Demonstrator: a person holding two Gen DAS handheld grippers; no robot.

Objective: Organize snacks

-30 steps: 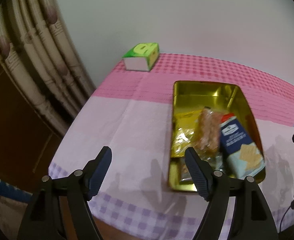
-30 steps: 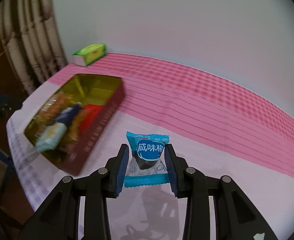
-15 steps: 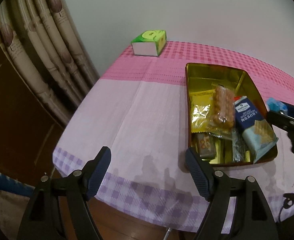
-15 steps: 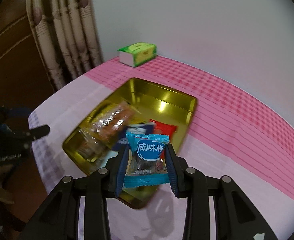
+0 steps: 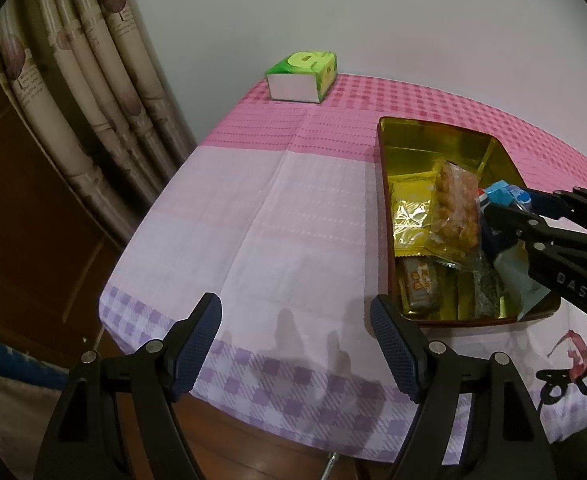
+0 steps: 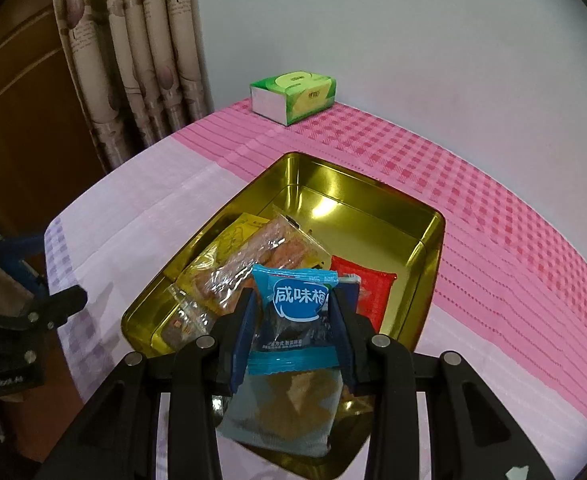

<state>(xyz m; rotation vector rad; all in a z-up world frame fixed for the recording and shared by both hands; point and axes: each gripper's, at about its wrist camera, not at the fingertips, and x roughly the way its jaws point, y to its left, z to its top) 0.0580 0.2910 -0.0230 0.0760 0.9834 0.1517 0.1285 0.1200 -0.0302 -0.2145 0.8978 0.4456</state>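
A gold tin [image 6: 433, 236] [image 5: 433, 132] sits on the pink and lilac tablecloth, holding several wrapped snacks: an orange cracker pack [image 6: 261, 256] [image 5: 455, 200], a yellow pack [image 5: 409, 212], a red packet [image 6: 369, 292] and a pale blue cracker pack [image 6: 289, 412]. My right gripper [image 6: 295, 312] is shut on a small blue plum candy packet [image 6: 299, 300] and hovers over the tin's near end. In the left wrist view it reaches in from the right [image 5: 505, 204]. My left gripper [image 5: 295, 344] stands open over the cloth's near edge, left of the tin, with nothing between its fingers.
A green tissue box [image 5: 303, 76] [image 6: 293, 98] stands at the table's far edge by the wall. Curtains [image 5: 73, 92] and a brown wooden door hang to the left. The table edge drops off close below my left gripper.
My right gripper carried the candy packet leftward from the bare cloth to above the tin's contents. The left gripper drew back slightly toward the table's near edge.
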